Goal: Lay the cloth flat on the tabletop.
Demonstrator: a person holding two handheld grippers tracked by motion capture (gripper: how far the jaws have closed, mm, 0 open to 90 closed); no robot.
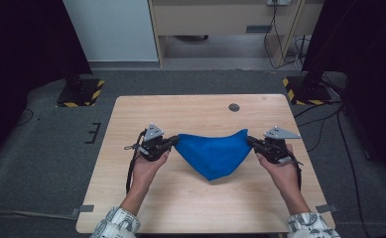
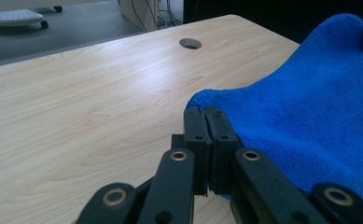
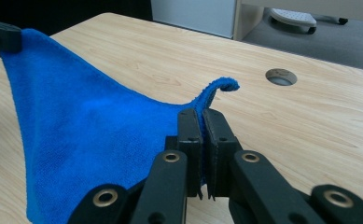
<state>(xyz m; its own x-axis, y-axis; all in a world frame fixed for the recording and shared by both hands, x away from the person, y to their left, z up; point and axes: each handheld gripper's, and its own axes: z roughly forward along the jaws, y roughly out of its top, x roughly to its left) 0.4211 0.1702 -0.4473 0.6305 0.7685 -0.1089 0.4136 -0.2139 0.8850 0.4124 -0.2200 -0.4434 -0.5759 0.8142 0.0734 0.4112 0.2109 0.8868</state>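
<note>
A blue cloth (image 1: 212, 153) hangs stretched between my two grippers over the middle of the wooden table (image 1: 195, 111). Its lower point droops toward the tabletop. My left gripper (image 1: 173, 141) is shut on the cloth's left corner. In the left gripper view the jaws (image 2: 208, 116) pinch the edge of the blue cloth (image 2: 310, 112). My right gripper (image 1: 250, 140) is shut on the right corner. Seen from the right gripper, the jaws (image 3: 202, 116) clamp the blue cloth (image 3: 86, 130), and a small curl of fabric sticks up past them.
A round cable hole (image 1: 234, 107) sits in the table near its far edge. Two stand bases with yellow-black tape (image 1: 81, 92) (image 1: 304, 90) flank the table on the grey carpet. Cables run over the floor at the right.
</note>
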